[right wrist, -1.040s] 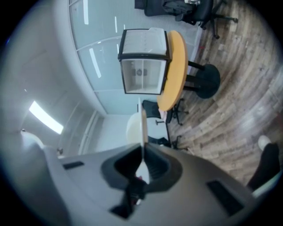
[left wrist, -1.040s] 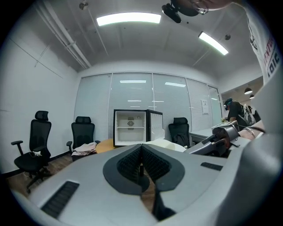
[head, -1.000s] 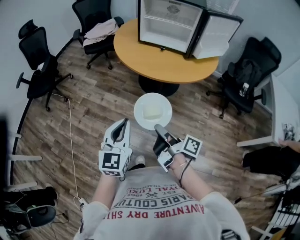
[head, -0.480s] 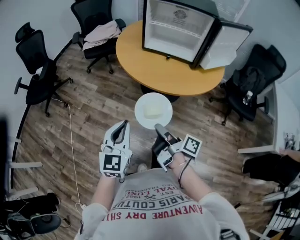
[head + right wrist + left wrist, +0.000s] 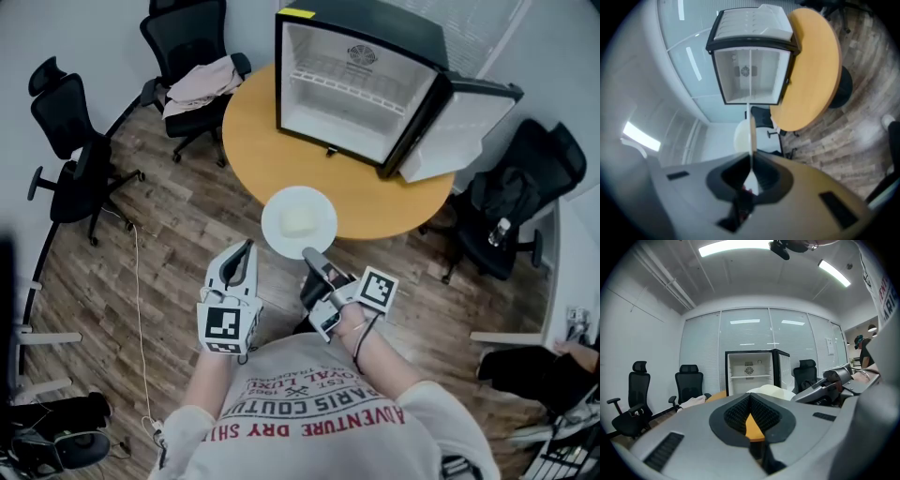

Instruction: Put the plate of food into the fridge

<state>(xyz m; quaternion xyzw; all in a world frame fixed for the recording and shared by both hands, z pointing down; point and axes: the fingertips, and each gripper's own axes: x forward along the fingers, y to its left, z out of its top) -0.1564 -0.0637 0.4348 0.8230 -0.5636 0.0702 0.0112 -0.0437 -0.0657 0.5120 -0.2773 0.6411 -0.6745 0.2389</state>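
Our right gripper [image 5: 751, 161] is clenched on the rim of the plate [image 5: 277, 225], held at the worktop's [image 5: 253, 150] near edge, with the open fridge [image 5: 356, 94] at one o'clock beyond. Our left gripper [image 5: 749, 401], at nine o'clock, is closed and empty. Only the head view shows the pale food [image 5: 300, 221]; the right gripper view catches the plate edge-on.

We hold both arms out before our chest: left claw [image 5: 246, 251] level, jaws together and empty; right claw [image 5: 311, 255] rolled sideways, clamped on the plate [image 5: 274, 214] rim.

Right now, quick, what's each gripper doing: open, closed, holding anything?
Left gripper: closed, empty.
Right gripper: closed on the rim of the plate of food.
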